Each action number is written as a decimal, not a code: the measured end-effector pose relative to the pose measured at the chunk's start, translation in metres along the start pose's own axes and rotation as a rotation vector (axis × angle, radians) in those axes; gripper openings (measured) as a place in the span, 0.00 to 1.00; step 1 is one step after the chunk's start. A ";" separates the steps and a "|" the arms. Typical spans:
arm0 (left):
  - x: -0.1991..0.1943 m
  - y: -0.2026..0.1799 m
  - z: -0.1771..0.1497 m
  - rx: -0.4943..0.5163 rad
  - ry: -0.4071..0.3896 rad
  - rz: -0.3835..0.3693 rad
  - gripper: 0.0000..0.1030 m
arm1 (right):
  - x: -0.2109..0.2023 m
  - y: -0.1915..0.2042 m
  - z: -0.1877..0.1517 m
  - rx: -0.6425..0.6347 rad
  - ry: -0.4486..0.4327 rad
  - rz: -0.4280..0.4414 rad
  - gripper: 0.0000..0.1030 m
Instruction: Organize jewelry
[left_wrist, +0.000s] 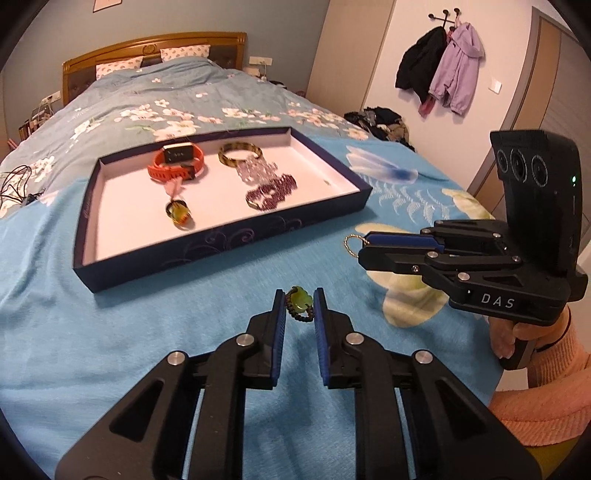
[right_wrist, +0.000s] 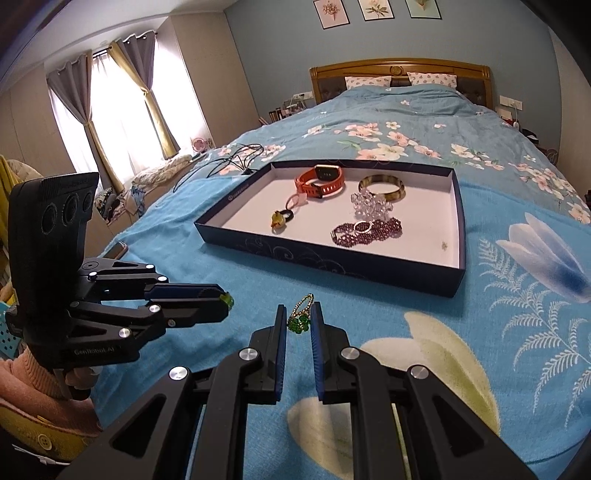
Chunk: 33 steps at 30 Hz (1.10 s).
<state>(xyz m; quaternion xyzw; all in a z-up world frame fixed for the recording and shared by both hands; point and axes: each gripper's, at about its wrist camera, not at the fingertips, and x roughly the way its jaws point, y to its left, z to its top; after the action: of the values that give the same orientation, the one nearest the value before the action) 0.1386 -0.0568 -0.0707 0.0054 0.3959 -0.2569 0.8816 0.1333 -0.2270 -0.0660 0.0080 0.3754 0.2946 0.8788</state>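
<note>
Left wrist view puts the left gripper (left_wrist: 300, 304) at lower centre, its jaws closed on a green stone charm on a dark cord (left_wrist: 300, 304), with the blue bedspread (left_wrist: 147, 295) beneath. At the right edge of that frame the right gripper (left_wrist: 360, 245) points leftward, gripped by a hand (left_wrist: 506, 338) in a pink sleeve (left_wrist: 546, 391), and a thin gold chain loop (left_wrist: 352, 245) sticks out past its tips. Right wrist view shows the same gripper from behind at lower centre, jaws closed on a gold chain with green clover beads (right_wrist: 300, 315). The other gripper appears at the left of that frame, a bit of green showing at its tip. A shallow dark tray with a white floor (left_wrist: 221, 236) lies on the bedspread in the upper middle of both frames, well apart from both grippers. Inside it sit an orange watch (left_wrist: 177, 162), a tortoiseshell bangle (left_wrist: 240, 153), a clear bead bracelet (left_wrist: 256, 170), a purple bead bracelet (left_wrist: 271, 192), and an amber ring (left_wrist: 179, 214) near the front wall.
</note>
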 end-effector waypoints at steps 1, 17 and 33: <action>-0.003 0.000 0.001 -0.001 -0.006 0.001 0.15 | -0.001 0.001 0.001 -0.001 -0.005 -0.001 0.11; -0.023 0.011 0.012 -0.022 -0.070 0.037 0.15 | -0.005 0.002 0.011 0.010 -0.058 0.010 0.11; -0.034 0.012 0.019 -0.024 -0.108 0.060 0.15 | -0.003 0.005 0.023 0.003 -0.087 0.013 0.11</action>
<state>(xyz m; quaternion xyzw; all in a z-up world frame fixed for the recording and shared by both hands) 0.1380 -0.0352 -0.0364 -0.0071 0.3502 -0.2257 0.9090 0.1444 -0.2201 -0.0465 0.0244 0.3374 0.2990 0.8923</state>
